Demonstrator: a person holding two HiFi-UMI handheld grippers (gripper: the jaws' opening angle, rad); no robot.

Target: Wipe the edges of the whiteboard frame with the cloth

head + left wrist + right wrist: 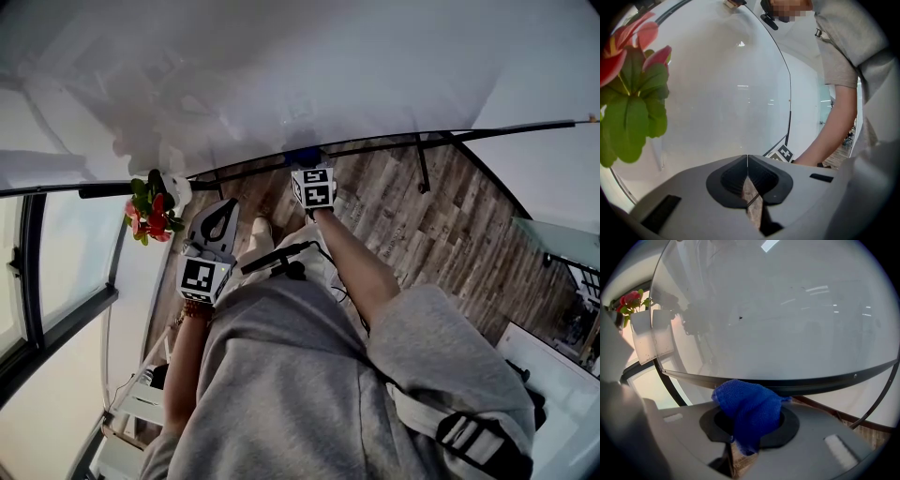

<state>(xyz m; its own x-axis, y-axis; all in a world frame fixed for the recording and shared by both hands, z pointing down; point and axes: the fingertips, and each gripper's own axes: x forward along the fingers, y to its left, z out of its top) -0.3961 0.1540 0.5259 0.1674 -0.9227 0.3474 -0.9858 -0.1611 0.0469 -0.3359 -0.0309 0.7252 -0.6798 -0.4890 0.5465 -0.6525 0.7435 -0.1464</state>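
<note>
The whiteboard [281, 75] fills the top of the head view, and its dark lower frame edge [394, 143] runs across below it. My right gripper [309, 171] is shut on a blue cloth [302, 155], which presses against that edge. In the right gripper view the cloth [747, 411] bulges out of the jaws right under the frame edge [811, 383]. My left gripper [223, 210] hangs lower and to the left, away from the frame. Its jaws are shut with nothing between them [747, 159], and they point at the white board surface [717, 93].
A pot of red flowers [150, 211] stands by the board's lower left corner, close to the left gripper, with its leaves [633, 108] at that view's left. Wood floor [450, 225] lies below. Black window frames [28, 281] are at the left, a white shelf [131, 403] at the bottom left.
</note>
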